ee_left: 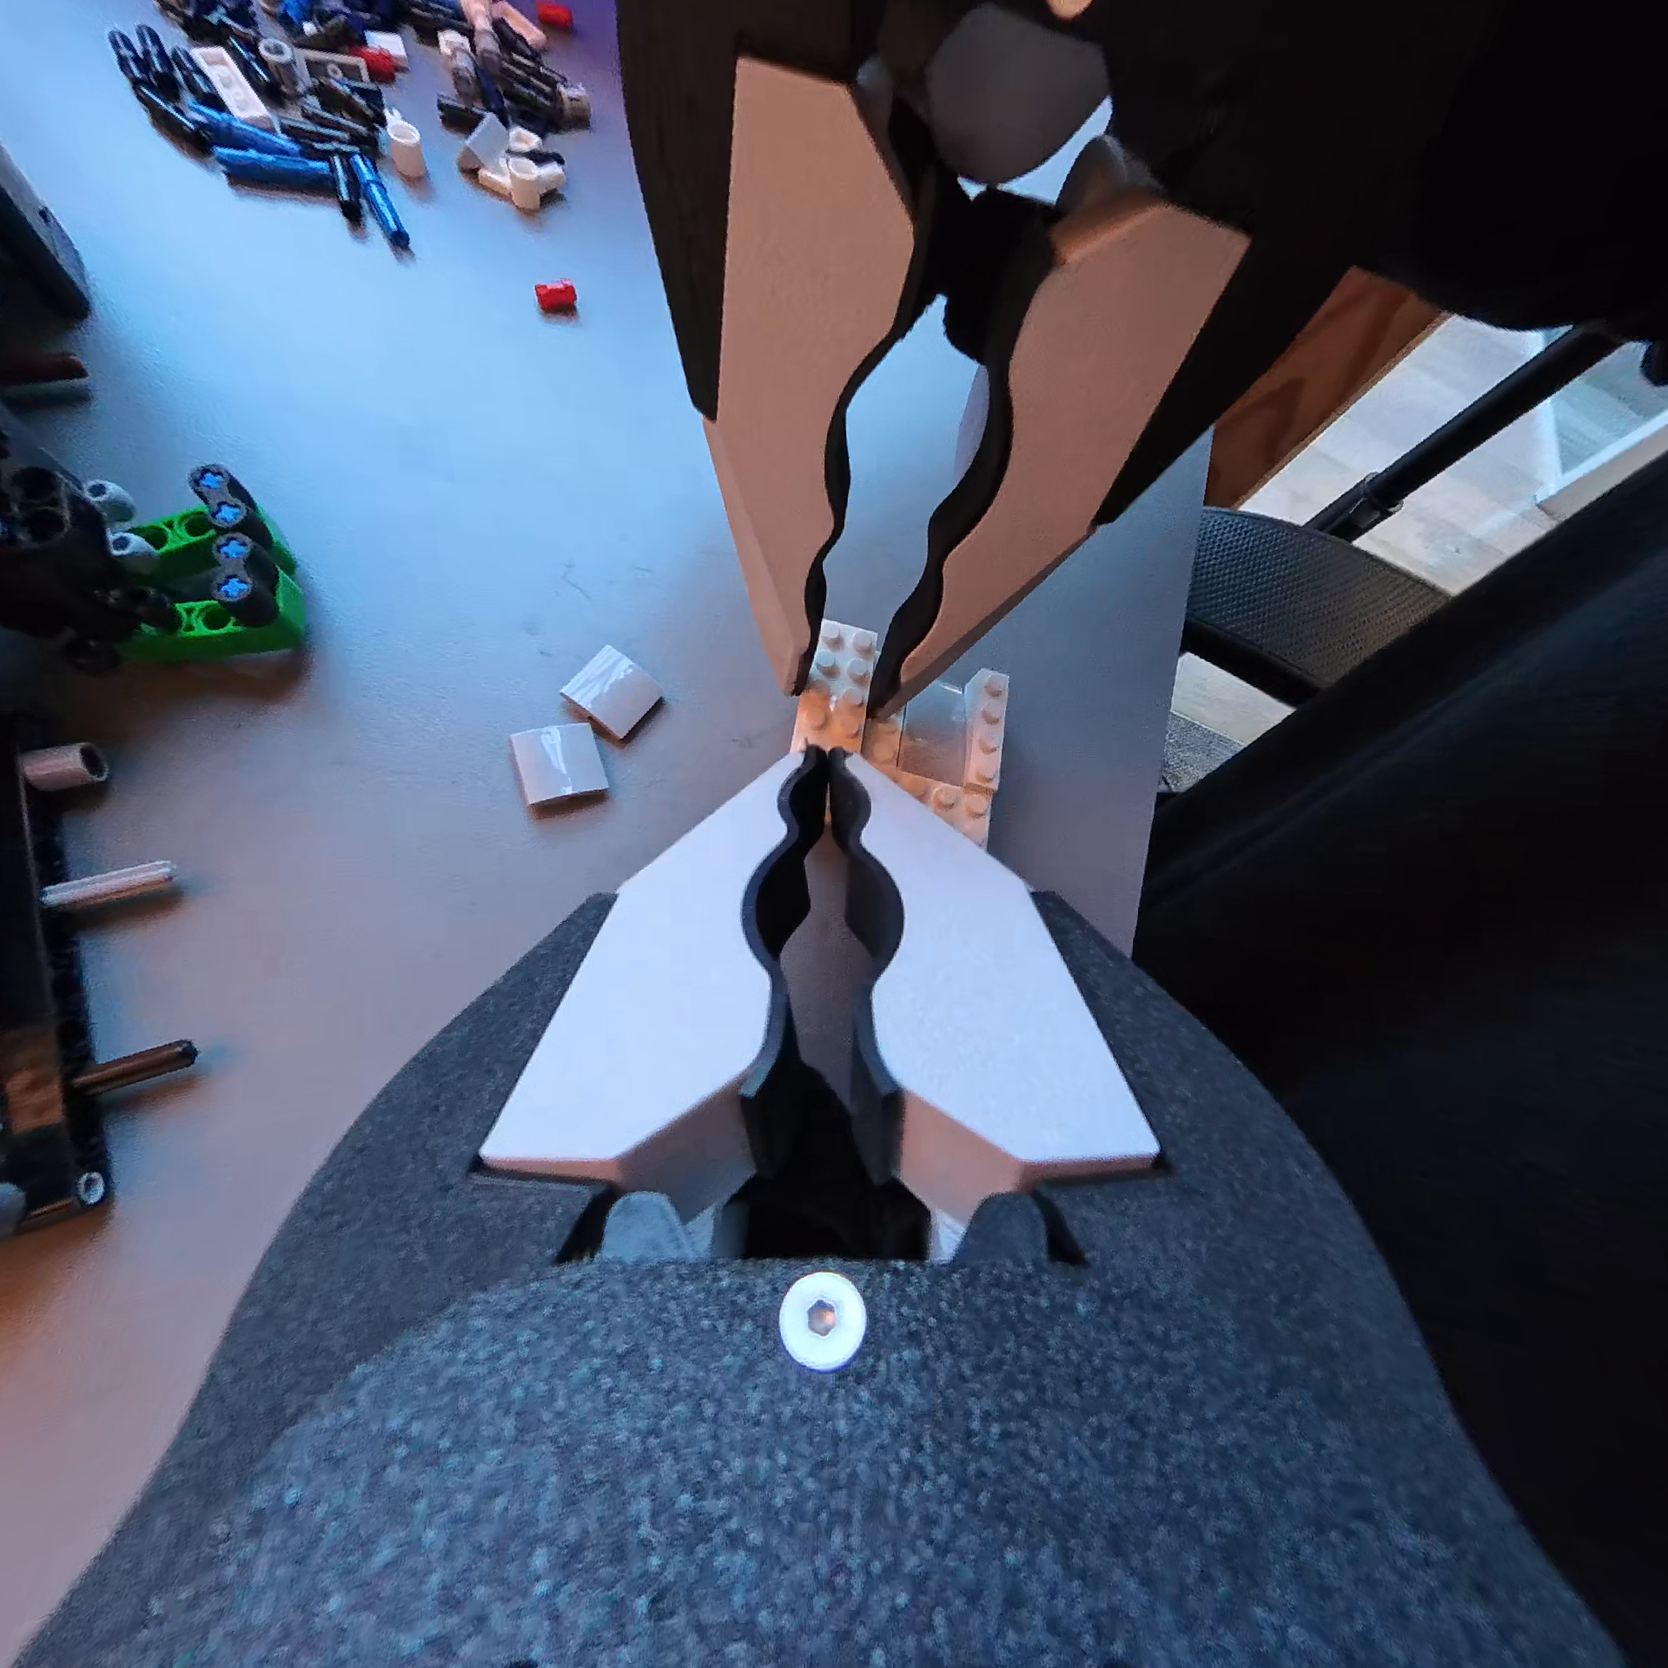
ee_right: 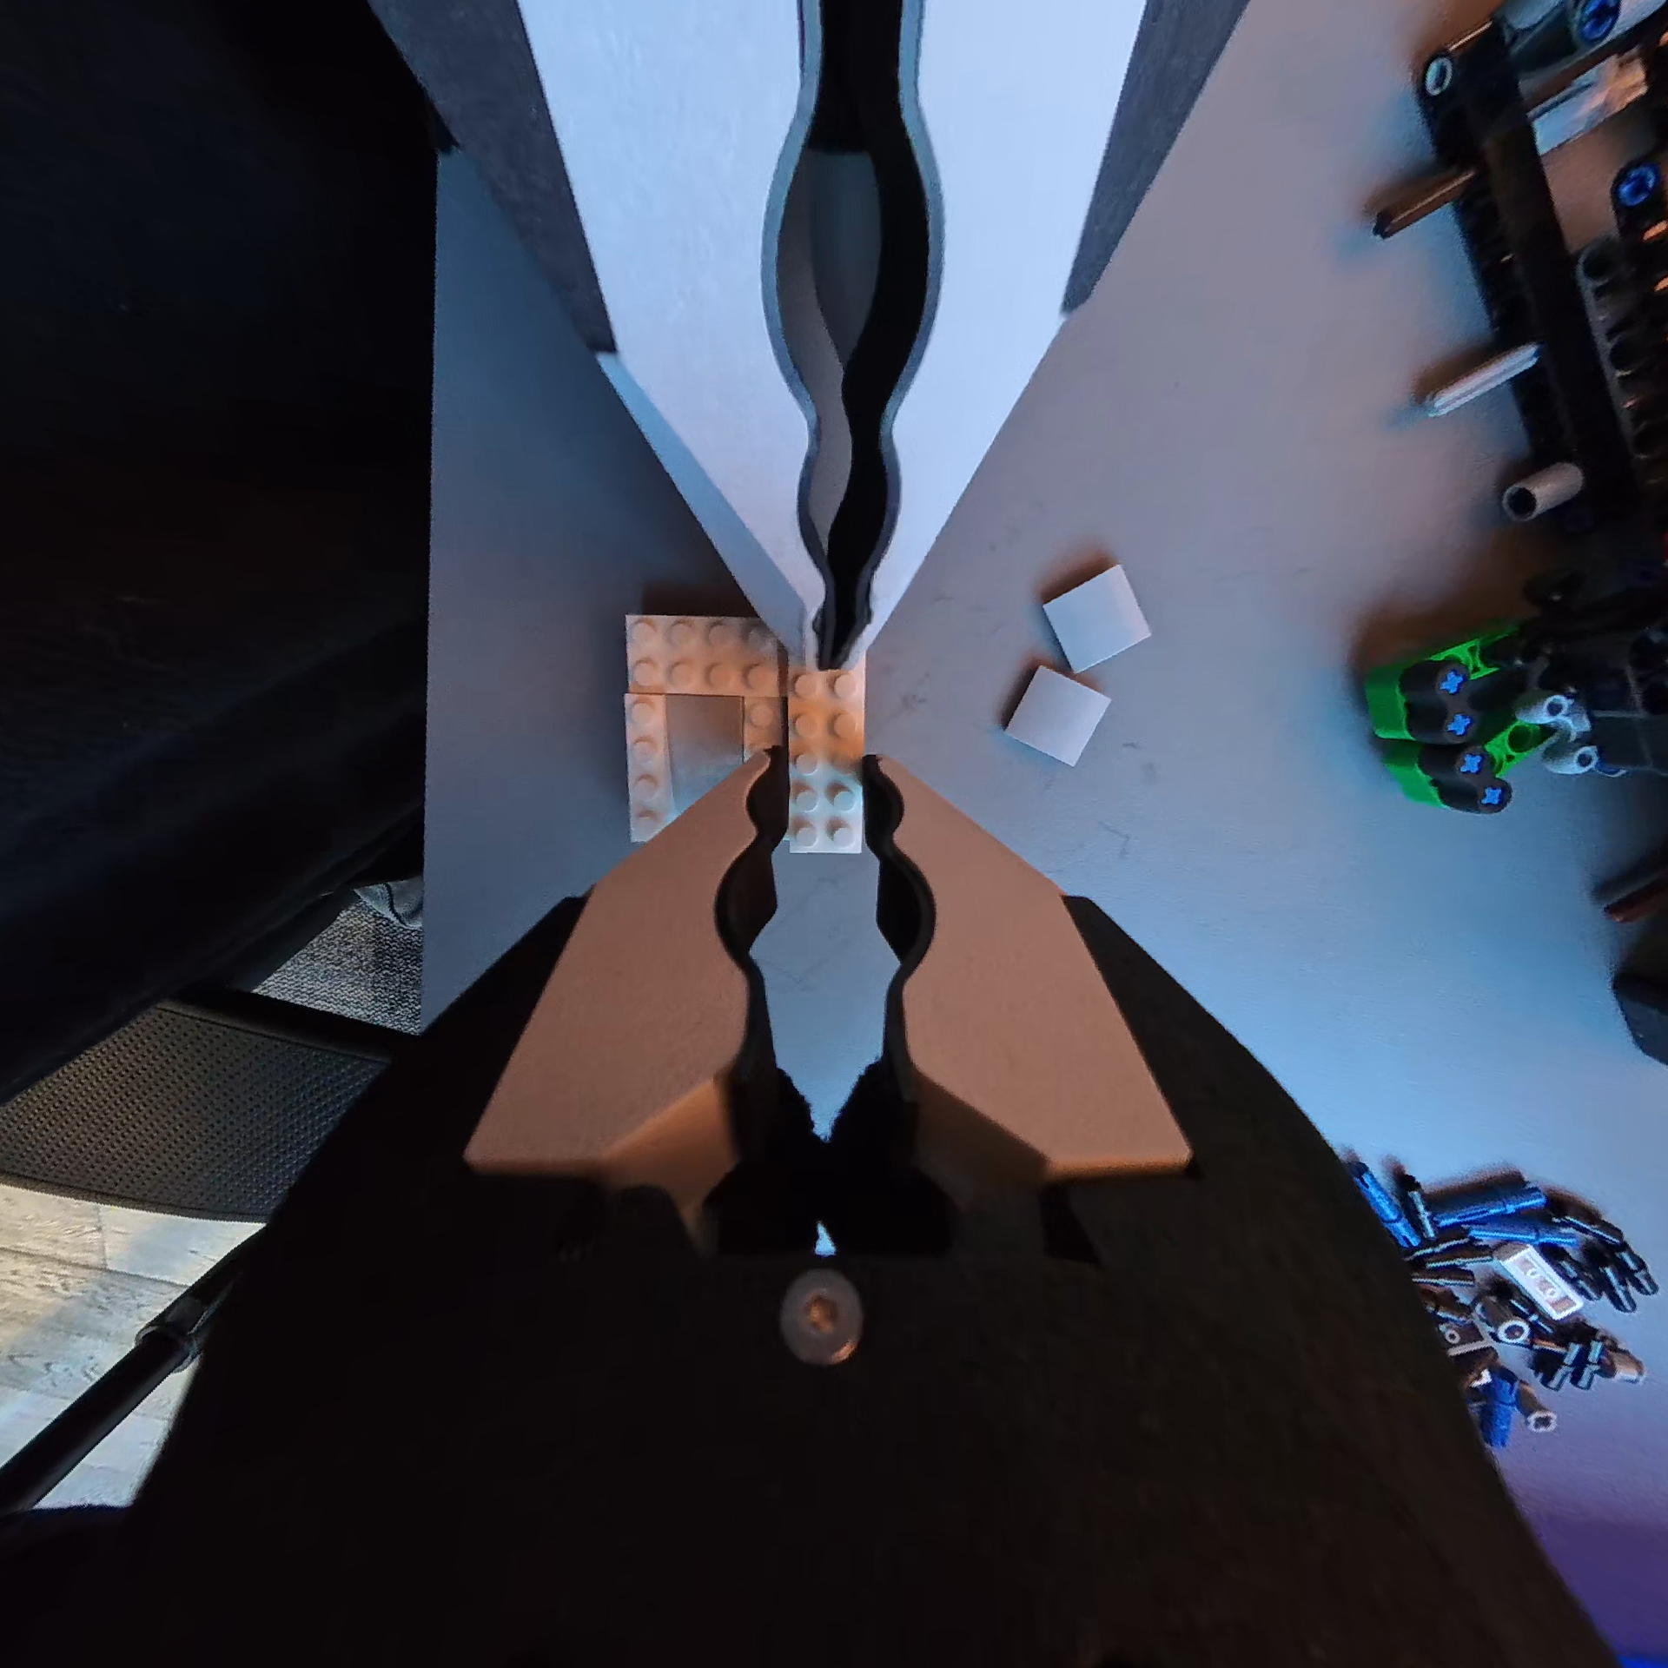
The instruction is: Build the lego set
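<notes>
On the grey table (ee_right: 1173, 903), near its edge by the mesh chair (ee_left: 1300, 596), we found the build young. A loose heap of blue and black pins (ee_left: 343, 108) and two white tiles (ee_right: 1074, 668) lay unused, and a green-and-black subassembly (ee_left: 180, 569) waited apart. Our right gripper (ee_right: 820, 767) was pinching the long white plate (ee_right: 826, 763), beside the white plate frame (ee_right: 695, 686). Our left gripper (ee_left: 828, 763) was nearly closed, tips at the plate's other end; we couldn't tell if it gripped.
</notes>
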A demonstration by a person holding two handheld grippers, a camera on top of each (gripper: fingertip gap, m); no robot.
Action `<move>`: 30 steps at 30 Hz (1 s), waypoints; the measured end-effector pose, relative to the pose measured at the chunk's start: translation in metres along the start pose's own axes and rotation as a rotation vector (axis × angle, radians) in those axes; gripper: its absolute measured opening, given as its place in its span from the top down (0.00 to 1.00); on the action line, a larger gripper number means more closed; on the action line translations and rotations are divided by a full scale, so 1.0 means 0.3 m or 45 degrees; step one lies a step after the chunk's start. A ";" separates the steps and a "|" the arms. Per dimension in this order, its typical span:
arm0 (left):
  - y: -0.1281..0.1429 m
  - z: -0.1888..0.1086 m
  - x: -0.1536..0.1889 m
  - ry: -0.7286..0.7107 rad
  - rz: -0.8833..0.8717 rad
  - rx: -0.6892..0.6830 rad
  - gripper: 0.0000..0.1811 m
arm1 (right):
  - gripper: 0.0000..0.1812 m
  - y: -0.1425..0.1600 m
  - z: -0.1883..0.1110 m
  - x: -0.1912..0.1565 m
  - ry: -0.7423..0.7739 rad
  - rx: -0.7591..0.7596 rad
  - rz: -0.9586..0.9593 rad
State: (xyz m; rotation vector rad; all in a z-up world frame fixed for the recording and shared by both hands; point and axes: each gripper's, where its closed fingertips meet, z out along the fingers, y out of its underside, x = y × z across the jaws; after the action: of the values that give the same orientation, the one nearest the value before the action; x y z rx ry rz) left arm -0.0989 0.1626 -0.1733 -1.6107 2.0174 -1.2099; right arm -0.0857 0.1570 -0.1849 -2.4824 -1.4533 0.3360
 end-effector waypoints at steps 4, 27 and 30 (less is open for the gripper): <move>0.006 -0.001 -0.006 -0.004 -0.019 -0.008 1.00 | 0.92 0.002 -0.001 -0.005 -0.014 -0.003 0.007; -0.003 -0.060 0.007 0.032 -0.090 0.084 0.97 | 0.93 -0.057 -0.053 -0.093 -0.129 0.246 0.049; 0.003 -0.084 0.049 0.083 -0.133 0.109 0.86 | 0.93 -0.021 -0.049 -0.102 -0.075 0.195 0.020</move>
State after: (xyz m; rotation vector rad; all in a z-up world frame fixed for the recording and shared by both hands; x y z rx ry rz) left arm -0.1213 0.1602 -0.1546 -1.6741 1.9119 -1.3835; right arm -0.1008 0.1319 -0.1668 -2.3817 -1.3752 0.5082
